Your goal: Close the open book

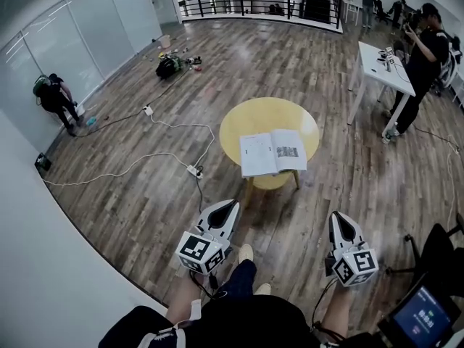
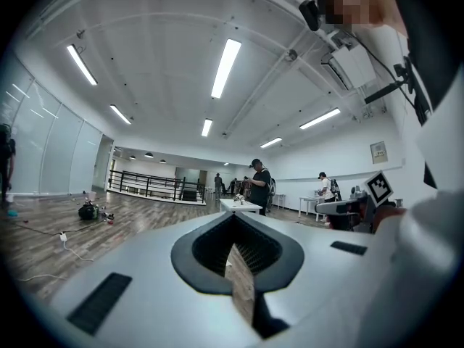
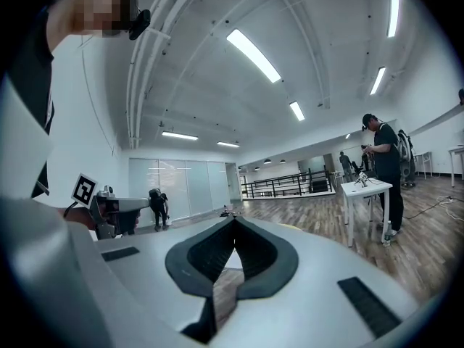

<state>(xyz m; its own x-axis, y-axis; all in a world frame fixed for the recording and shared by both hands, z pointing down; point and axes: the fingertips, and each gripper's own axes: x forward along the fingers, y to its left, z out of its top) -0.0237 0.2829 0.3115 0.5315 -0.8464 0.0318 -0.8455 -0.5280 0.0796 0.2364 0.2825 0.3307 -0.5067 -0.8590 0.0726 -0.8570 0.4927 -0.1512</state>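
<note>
My two grippers, left (image 1: 230, 207) and right (image 1: 338, 217), are smooth white shells with a ribbed black lining. Both pairs of jaws are pressed together on nothing. One open book (image 1: 272, 152), its pale pages flat, lies on one round yellow table (image 1: 250, 118) well ahead of my jaws, above a wood-plank floor (image 1: 145, 194).

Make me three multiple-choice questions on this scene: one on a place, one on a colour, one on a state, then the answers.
1. The open book lies on: A) a sofa; B) the round table; C) a shelf.
2. The round table's top is: A) yellow; B) black; C) red.
3. The jaws of the right gripper are: A) wide open; B) shut on the book; C) shut, empty.
Answers: 1 B, the book lies spread on it; 2 A, the top is yellow; 3 C, the tips meet with nothing between.
</note>
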